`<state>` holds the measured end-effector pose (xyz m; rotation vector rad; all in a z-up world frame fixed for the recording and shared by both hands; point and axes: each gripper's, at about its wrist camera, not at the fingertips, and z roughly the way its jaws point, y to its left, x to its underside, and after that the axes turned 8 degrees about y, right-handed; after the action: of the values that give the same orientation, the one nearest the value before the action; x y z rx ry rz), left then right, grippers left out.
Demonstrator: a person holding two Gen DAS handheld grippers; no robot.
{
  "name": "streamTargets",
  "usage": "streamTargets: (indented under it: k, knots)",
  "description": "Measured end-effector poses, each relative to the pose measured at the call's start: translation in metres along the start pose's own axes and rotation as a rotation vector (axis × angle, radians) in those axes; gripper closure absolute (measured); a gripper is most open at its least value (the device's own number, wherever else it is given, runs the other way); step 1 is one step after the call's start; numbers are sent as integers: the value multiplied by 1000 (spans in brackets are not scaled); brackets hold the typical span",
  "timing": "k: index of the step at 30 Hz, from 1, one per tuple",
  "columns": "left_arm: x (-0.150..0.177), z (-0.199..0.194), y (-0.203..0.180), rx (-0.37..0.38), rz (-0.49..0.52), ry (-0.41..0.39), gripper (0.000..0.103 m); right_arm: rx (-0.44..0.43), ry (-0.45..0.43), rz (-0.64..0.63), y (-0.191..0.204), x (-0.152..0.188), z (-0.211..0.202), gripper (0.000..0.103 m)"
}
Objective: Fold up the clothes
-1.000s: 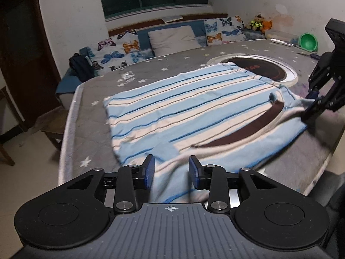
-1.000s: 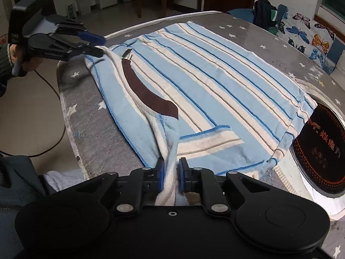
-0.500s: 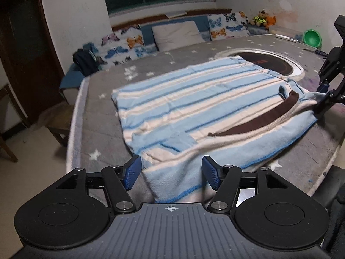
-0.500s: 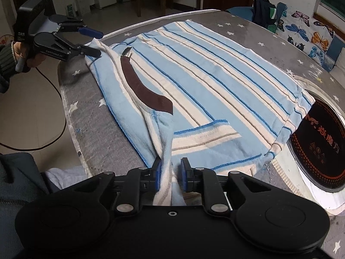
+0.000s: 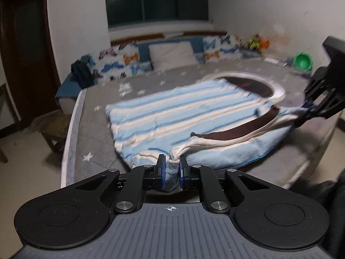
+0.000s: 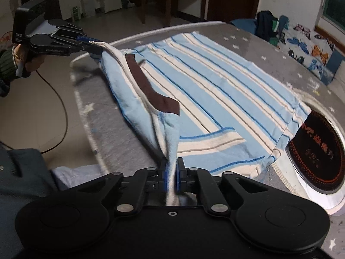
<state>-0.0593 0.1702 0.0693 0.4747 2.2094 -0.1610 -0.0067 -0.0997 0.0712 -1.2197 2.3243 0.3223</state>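
A light blue shirt with white and dark blue stripes and a brown collar (image 5: 185, 116) (image 6: 215, 90) lies on the grey star-patterned table (image 5: 97, 108). My left gripper (image 5: 171, 166) is shut on the shirt's near edge at one shoulder; it also shows in the right wrist view (image 6: 90, 45). My right gripper (image 6: 171, 168) is shut on the other shoulder; it also shows in the left wrist view (image 5: 301, 116). The collar edge hangs raised and taut between both grippers, above the table.
A round black hotplate with a white rim (image 6: 317, 151) (image 5: 254, 84) sits in the table beside the shirt's hem. A sofa with butterfly cushions (image 5: 172, 54) stands behind. A green bowl (image 5: 303, 61) is at the far right. A wooden stool (image 5: 56, 129) stands left of the table.
My left gripper, open half a second ago, has shut on the shirt's shoulder edge. Both grippers have lifted the collar edge off the table. The right gripper stayed shut.
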Motion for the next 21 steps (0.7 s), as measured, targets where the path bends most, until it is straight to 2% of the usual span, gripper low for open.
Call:
streamTargets:
  k: [3, 7, 9, 14, 21]
  knots:
    - [-1, -32, -11, -2, 5, -71, 91, 3, -20, 2, 4, 3, -24, 95]
    - [-12, -40, -11, -34, -22, -124, 91, 36, -67, 18, -3, -4, -43, 96]
    - [-21, -30, -7, -66, -38, -134, 91, 57, -94, 29, -12, -13, -45, 96]
    - [-52, 25, 22, -105, -125, -110, 91, 101, -136, 63, -47, -41, -25, 96]
    - [-87, 87, 54, -151, -181, -76, 91, 147, -123, 107, -108, -79, 23, 96]
